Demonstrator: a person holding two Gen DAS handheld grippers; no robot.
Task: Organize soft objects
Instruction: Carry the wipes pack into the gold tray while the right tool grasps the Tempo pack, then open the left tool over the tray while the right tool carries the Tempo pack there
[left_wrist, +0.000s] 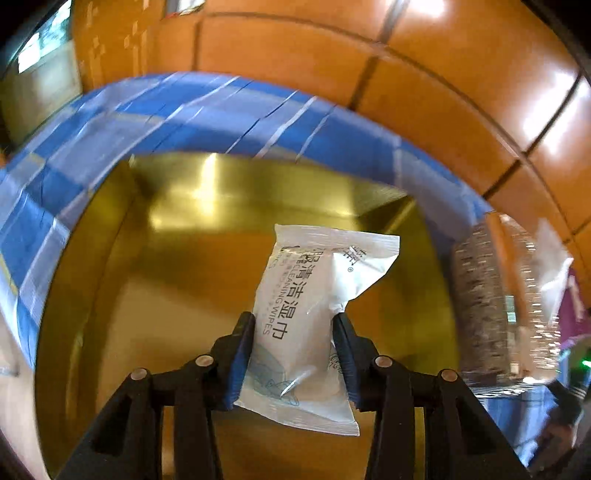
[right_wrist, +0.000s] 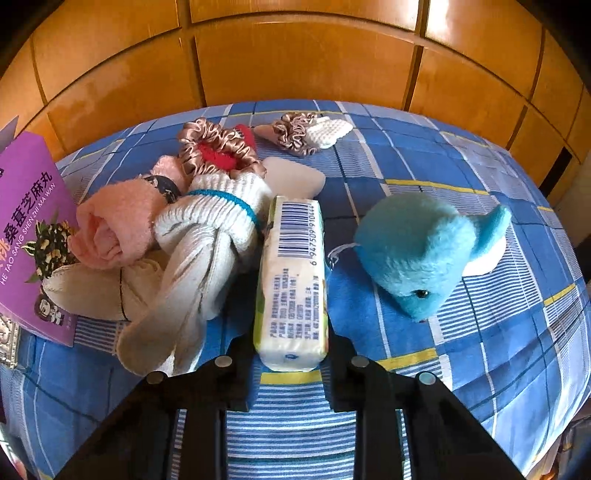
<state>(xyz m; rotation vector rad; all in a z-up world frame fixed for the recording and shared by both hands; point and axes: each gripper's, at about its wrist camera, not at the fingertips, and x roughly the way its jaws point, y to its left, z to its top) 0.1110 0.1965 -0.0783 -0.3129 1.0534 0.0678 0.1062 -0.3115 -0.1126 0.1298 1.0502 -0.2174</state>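
Observation:
My left gripper (left_wrist: 293, 332) is shut on a white wet-wipes packet (left_wrist: 314, 295), held upright over the inside of a gold-coloured box (left_wrist: 177, 258). My right gripper (right_wrist: 291, 350) points down at the bed, and its fingers press both sides of a small tissue pack (right_wrist: 291, 280) with a barcode, lying on the blue checked sheet (right_wrist: 480, 350). Left of the pack lie knotted white socks (right_wrist: 207, 236), a rolled pink cloth (right_wrist: 118, 225) and a satin scrunchie (right_wrist: 218, 147). A blue plush toy (right_wrist: 417, 251) lies to its right.
A purple snack box (right_wrist: 29, 221) stands at the left edge. A white pad (right_wrist: 295, 177) and a second scrunchie with a white knit piece (right_wrist: 306, 133) lie farther back. A clear wrapped package (left_wrist: 491, 295) sits right of the gold box. Wooden cabinet panels (right_wrist: 295, 55) stand behind.

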